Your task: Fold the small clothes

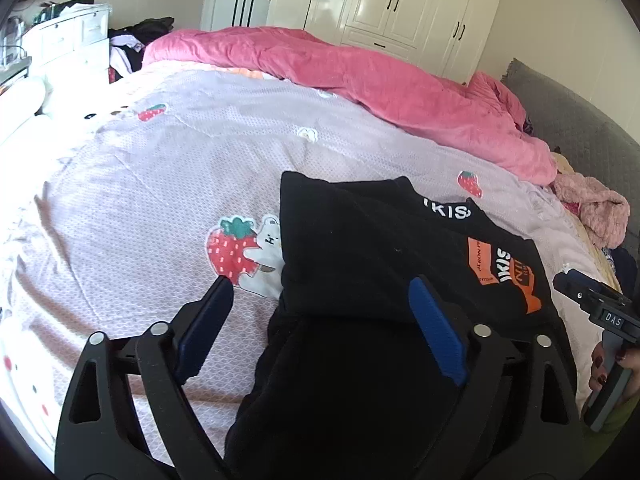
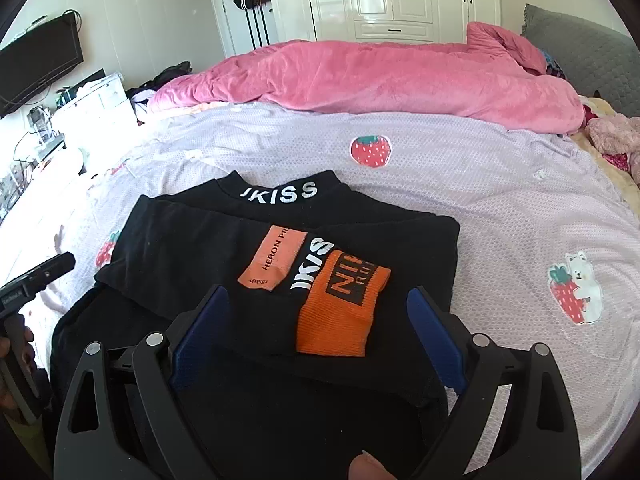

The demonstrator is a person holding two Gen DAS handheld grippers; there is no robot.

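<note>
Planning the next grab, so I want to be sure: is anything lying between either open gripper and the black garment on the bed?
Nothing visible does. The left gripper and right gripper both hang open directly over the black folded garment with orange patches, which lies alone on the lilac strawberry-print bedsheet.

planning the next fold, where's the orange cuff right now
In the right wrist view the orange cuff lies on top of the folded black top, just ahead of the open right gripper, beside the orange patch.

Lilac strawberry-print bed point(image 2: 460, 184) carries a folded black garment point(image 2: 192, 248) and pink duvet point(image 2: 380, 80).
</note>
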